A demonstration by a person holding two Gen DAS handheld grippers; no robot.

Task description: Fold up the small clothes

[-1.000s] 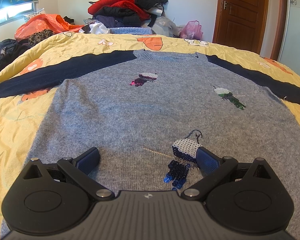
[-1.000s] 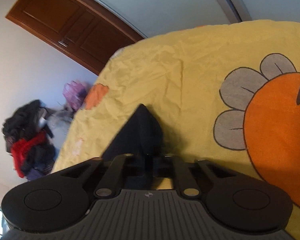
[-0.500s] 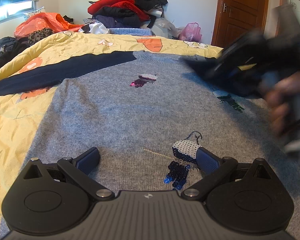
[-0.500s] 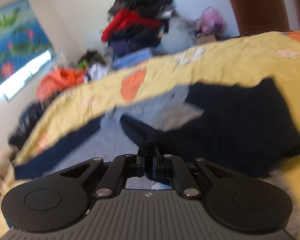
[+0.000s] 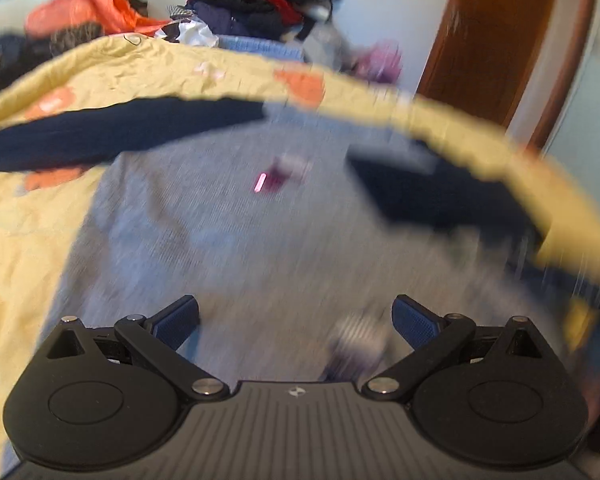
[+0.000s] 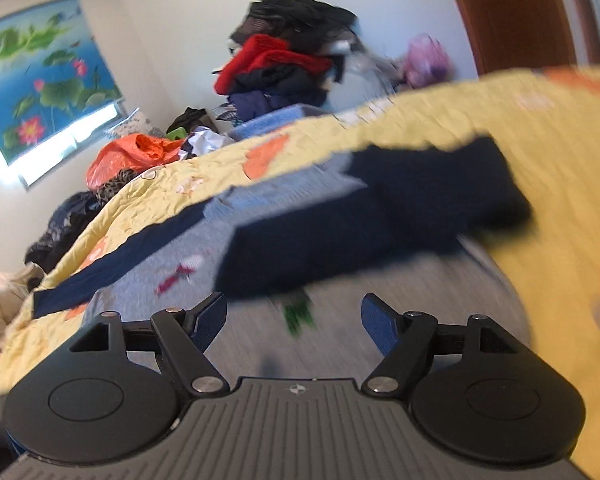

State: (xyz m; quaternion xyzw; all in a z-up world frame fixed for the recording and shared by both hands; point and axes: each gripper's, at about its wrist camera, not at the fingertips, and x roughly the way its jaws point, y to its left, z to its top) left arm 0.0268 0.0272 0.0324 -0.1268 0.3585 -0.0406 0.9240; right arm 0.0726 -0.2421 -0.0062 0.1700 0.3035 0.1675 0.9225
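Observation:
A grey sweater [image 5: 228, 240] with navy sleeves lies flat on the yellow bedspread [image 5: 28, 208]. Its right navy sleeve [image 6: 364, 232] lies folded across the grey chest, also in the left wrist view [image 5: 432, 192]. Its left navy sleeve [image 5: 100, 132] stretches out over the bedspread. My left gripper [image 5: 296, 320] is open and empty above the sweater's lower part. My right gripper [image 6: 292, 316] is open and empty just short of the folded sleeve. Both views are blurred by motion.
A heap of clothes [image 6: 292, 60] and an orange bag [image 6: 132, 156] lie beyond the far edge of the bed. A brown door [image 5: 496, 40] stands at the back right. A lotus picture [image 6: 40, 72] hangs on the left wall.
My right gripper carried the right sleeve across onto the grey chest, then opened and let it go. My left gripper stayed open and has shifted.

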